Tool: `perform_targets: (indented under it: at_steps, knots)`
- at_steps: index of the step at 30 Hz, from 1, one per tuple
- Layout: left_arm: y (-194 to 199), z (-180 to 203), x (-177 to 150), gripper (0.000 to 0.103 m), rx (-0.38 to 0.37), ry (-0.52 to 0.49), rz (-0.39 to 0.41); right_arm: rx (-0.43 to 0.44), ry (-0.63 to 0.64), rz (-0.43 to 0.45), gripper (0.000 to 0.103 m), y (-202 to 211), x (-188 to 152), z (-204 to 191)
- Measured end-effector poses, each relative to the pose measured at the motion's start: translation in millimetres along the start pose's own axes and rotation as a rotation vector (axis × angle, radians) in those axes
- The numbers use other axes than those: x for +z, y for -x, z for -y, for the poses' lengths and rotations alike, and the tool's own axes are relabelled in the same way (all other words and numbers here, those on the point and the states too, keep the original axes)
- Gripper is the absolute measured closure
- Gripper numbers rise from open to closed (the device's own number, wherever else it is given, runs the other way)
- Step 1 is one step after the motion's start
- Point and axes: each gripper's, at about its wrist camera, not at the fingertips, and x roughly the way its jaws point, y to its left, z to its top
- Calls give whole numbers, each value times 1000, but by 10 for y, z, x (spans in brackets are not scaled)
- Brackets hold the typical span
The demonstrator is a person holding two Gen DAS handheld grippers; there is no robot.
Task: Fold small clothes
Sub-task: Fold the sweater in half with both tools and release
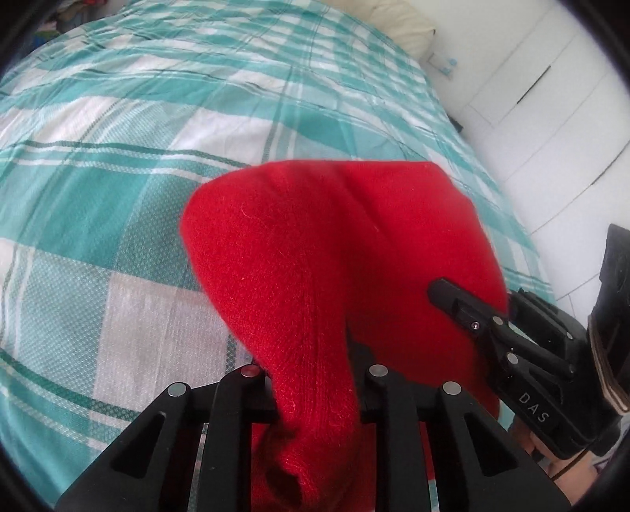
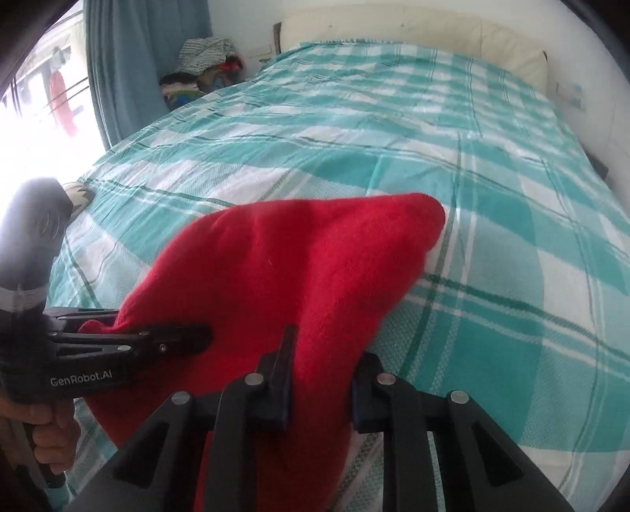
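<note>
Left gripper [image 1: 315, 394]: clamped on a bunched edge of the red knit garment [image 1: 334, 252]; fabric pinched between narrow jaws, hanging below them in the left wrist view.
Right gripper [image 2: 321, 390]: likewise closed on the garment's near edge, red knit gathered between narrow jaws in the right wrist view.
Garment position: on the near part of the bed, near edge lifted off the cover by both grips, far end resting on the teal-and-white checked bedspread [image 1: 118, 165].
Direction from tools: extends away from both grippers toward the head of the bed; far rounded tip ahead and right of the right gripper, ahead and slightly left of the left gripper.
Long axis: judged to run from the held edge out to the far tip, roughly along the pointing line of both tools.
Nearer hand: neither clearly; both on the same near edge, close beside each other, left gripper's fingers seen just left of the right gripper's jaws.
Coming move, judged: held edge to be carried forward over the resting far end.
Count, garments in hand: one.
Count, grippers: two, both engaged.
Count, pillows [image 2: 413, 35]: one long cream one at the headboard.
Count, other clothes: one mixed pile [image 2: 204, 67] beyond the far left bed corner, beside the blue curtain [image 2: 130, 59]; individual items not countable.
</note>
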Motion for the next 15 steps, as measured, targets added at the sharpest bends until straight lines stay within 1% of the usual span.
perform_targets:
  at_steps: [3,5,7,8,9,10,11,12,13,14,15]
  knots:
    - [298,96,74,84,-10,-15,75,11,14,96,82,289,150,-35]
    - [459,183,145,83,-18,-30,117,29,9,143,82,470,263,-32]
    - [521,268,192,83,-25,-51,138,47,-5,163,82,607,365,26]
    - [492,304,210,79,-23,-61,139,57,-23,166,82,628,407,75]
    - [428,330,207,69,-14,-71,130,67,-49,162,82,631,424,152]
    - [329,337,205,61,16,-74,119,80,-78,143,80,584,434,232]
    - [236,323,176,42,49,-79,112,86,-112,111,78,531,404,337]
    - [172,310,119,34,90,-87,110,81,-146,84,65,488,342,453]
    - [123,304,71,34,138,-104,113,55,-177,64,55,452,251,568]
    - [106,321,26,34,184,-129,117,25,-201,54,33,445,141,679]
    - [154,322,-44,33,221,-155,126,-2,-222,49,25,468,25,785]
